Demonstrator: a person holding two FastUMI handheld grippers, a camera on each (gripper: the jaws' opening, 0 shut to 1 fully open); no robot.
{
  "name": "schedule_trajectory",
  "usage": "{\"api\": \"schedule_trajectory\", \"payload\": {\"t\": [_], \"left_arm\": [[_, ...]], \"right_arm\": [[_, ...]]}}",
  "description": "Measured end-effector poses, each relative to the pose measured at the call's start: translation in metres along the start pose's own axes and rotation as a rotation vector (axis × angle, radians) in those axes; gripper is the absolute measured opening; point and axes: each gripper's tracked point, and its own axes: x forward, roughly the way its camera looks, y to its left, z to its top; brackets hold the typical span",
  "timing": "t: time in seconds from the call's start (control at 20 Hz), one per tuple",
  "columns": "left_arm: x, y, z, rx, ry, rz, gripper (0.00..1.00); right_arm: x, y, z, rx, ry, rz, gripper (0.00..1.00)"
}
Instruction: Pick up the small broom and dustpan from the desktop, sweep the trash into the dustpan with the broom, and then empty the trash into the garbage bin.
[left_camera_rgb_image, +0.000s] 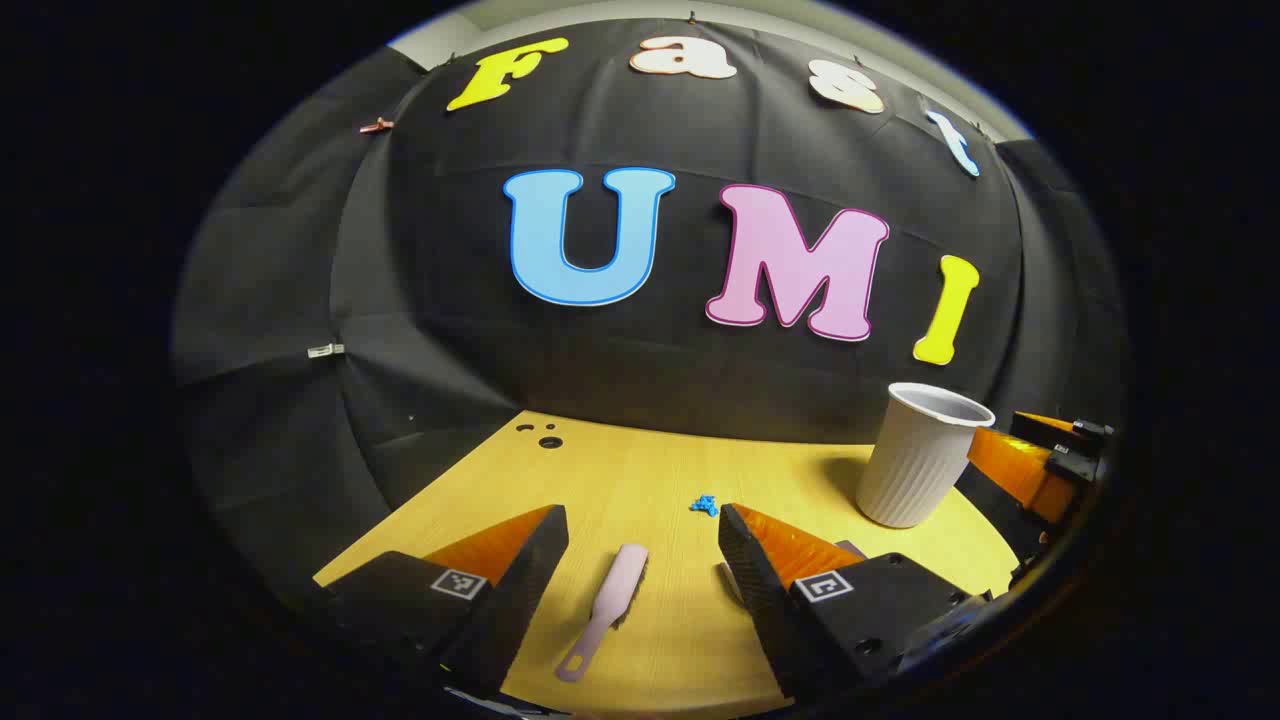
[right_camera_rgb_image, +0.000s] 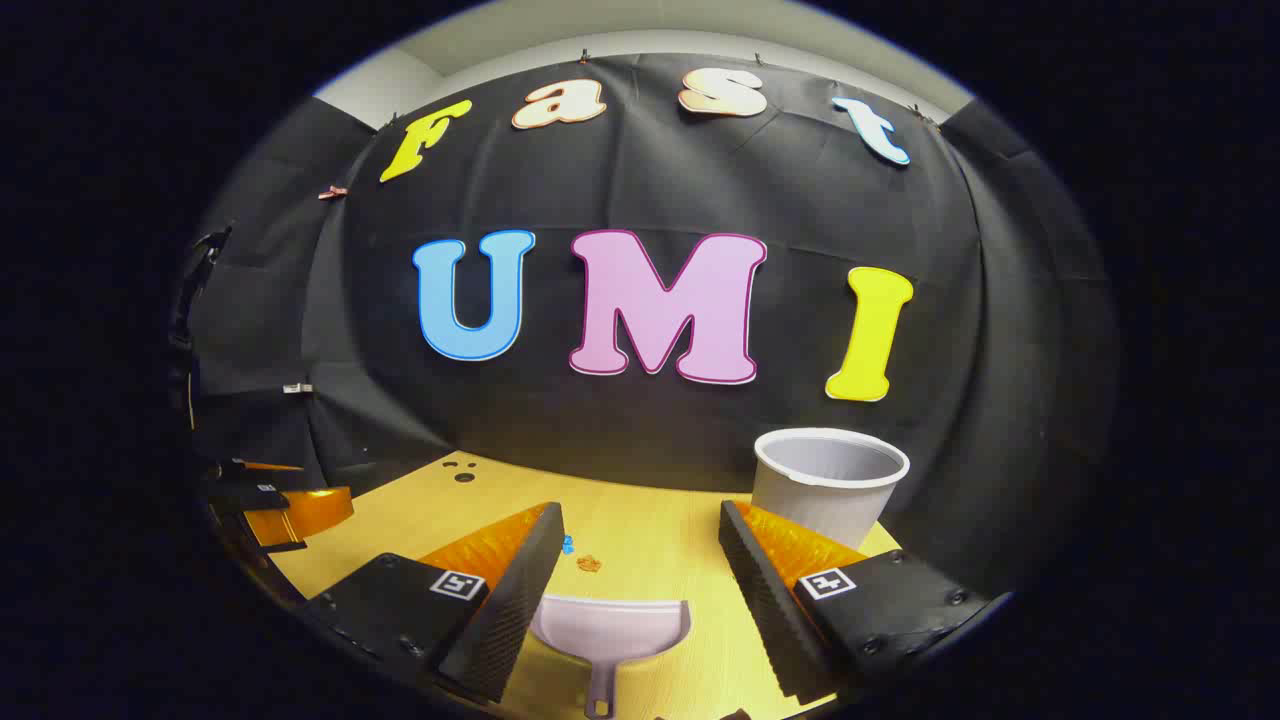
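Left gripper view, nearest: your left gripper (left_camera_rgb_image: 642, 545) hangs over the desktop (left_camera_rgb_image: 640, 470), fingers spread wide, pinching nothing.
Small broom (left_camera_rgb_image: 606, 608): pale pink, lying flat on the wood between those fingers, touching neither, handle toward you.
Blue trash (left_camera_rgb_image: 705, 505): a small scrap just beyond the broom's bristle end.
Garbage bin (left_camera_rgb_image: 920, 455): a white ribbed cup, upright, farther back at your right.
Right gripper view, nearest: your right gripper (right_camera_rgb_image: 640, 545), fingers likewise spread, grasping nothing.
Dustpan (right_camera_rgb_image: 610, 635): pale, flat on the desktop between the fingers, mouth facing away.
Orange trash (right_camera_rgb_image: 589, 563): a scrap beyond the pan's mouth, beside a blue scrap.
Bin: behind the right finger.
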Motion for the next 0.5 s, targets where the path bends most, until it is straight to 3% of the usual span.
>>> {"api": "schedule_trajectory", "payload": {"t": [0.5], "left_arm": [[0.018,-0.004,-0.01,0.036,0.052,-0.056,0.96]], "right_arm": [[0.016,-0.003,-0.019,0.047,0.06,0.046,0.98]]}}
